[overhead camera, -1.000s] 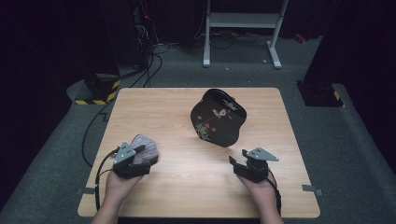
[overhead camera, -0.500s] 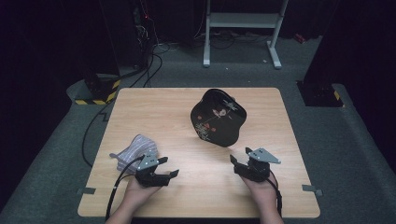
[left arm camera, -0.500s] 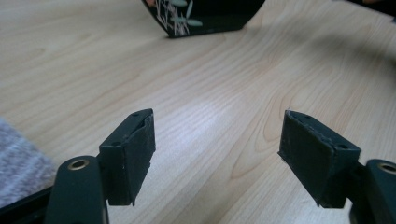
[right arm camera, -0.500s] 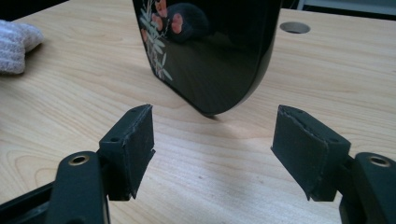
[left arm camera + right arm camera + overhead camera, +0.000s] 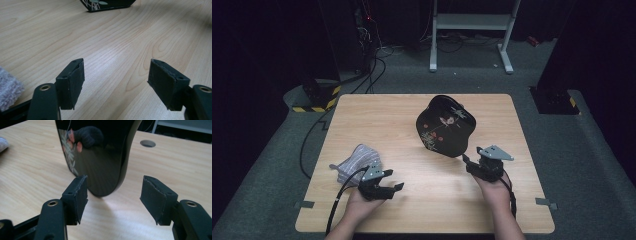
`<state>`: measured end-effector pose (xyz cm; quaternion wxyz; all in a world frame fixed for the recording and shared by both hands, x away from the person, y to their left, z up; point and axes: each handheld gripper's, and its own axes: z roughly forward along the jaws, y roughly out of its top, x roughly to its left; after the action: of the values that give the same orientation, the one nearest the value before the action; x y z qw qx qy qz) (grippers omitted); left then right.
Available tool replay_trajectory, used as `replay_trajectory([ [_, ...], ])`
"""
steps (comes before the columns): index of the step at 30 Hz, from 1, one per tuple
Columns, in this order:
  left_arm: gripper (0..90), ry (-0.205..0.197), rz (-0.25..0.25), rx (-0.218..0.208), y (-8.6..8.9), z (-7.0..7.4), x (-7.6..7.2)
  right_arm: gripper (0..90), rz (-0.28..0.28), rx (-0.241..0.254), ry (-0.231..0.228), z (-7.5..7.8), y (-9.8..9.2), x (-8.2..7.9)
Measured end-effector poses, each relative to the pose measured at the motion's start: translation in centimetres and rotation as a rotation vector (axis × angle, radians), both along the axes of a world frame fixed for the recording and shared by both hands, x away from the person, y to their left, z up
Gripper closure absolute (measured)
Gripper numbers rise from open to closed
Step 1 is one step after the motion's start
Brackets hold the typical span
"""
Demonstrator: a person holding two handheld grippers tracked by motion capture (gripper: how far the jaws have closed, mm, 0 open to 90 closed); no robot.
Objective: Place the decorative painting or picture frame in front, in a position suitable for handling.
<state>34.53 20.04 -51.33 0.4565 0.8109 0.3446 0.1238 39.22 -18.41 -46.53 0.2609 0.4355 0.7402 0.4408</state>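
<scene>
**A:** So what's your right gripper (image 5: 468, 161) actually aimed at?

**B:** The tray (image 5: 446, 126). It's a glossy black lacquer piece with a lobed, wavy outline and little painted sprigs, pale leaves with reddish blossoms. It's shiny enough that you can see a reflection on it in the right gripper view (image 5: 100, 157). Your jaws there are wide with nothing between the pads, and they've just been closing a bit. The tray's rounded near edge sits just ahead of the tips, more toward the left pad. From that view it looks propped up off the table (image 5: 412, 200) on that edge, but I can't tell what's holding it.

**A:** And the left one?

**B:** Your left gripper (image 5: 393, 186) is spread wide too, also just been easing in slightly, with bare wood between the pads. The tray is well ahead of it; you catch only its bottom edge at the top of the left gripper view (image 5: 107, 5). The cloth (image 5: 357, 162) is bunched up just beside that gripper, on its left, grey-white with thin stripes. It's fuzzy-looking up close (image 5: 8, 87).

**A:** Head count?

**B:** One tray, one cloth, two grippers, one table. There's also one round hole (image 5: 147, 143) in the tabletop past the tray.
</scene>
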Motion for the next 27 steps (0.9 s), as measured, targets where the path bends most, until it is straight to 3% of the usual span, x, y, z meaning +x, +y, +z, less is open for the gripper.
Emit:
replay_trajectory([
  [4,27.5,0.003,-0.008,-0.006,-0.1,0.0,-0.1,32.5,-0.024,0.043,-0.012,0.6,-0.3,1.5],
  [7,27.8,0.021,-0.004,-0.019,-0.1,-0.1,0.1,34.6,-0.018,0.052,-0.013,1.0,-0.3,2.6],
  [9,27.8,0.012,0.002,-0.009,-0.1,-0.1,0.1,30.4,-0.012,0.081,-0.014,1.3,0.0,3.6],
  [11,27.9,0.006,0.0,0.001,-0.1,-0.2,0.0,29.5,-0.013,0.076,-0.013,1.5,0.2,3.9],
  [14,28.8,-0.004,-0.002,0.009,-0.2,-0.1,-0.1,27.3,0.032,0.093,-0.013,2.1,1.2,4.8],
  [16,29.6,-0.008,-0.002,0.01,-0.2,-0.1,-0.1,29.1,0.033,0.082,-0.047,2.5,1.8,4.8],
  [19,29.9,-0.018,0.001,0.017,-0.2,0.0,-0.2,33.1,0.032,0.087,-0.057,2.9,2.3,5.0],
  [24,30.5,-0.018,0.008,0.01,0.0,-0.1,-0.3,35.1,0.039,0.123,-0.045,2.9,2.2,4.7],
  [27,31.0,-0.021,0.008,0.004,0.0,0.0,-0.3,36.1,0.044,0.113,-0.05,2.7,2.3,4.1],
])
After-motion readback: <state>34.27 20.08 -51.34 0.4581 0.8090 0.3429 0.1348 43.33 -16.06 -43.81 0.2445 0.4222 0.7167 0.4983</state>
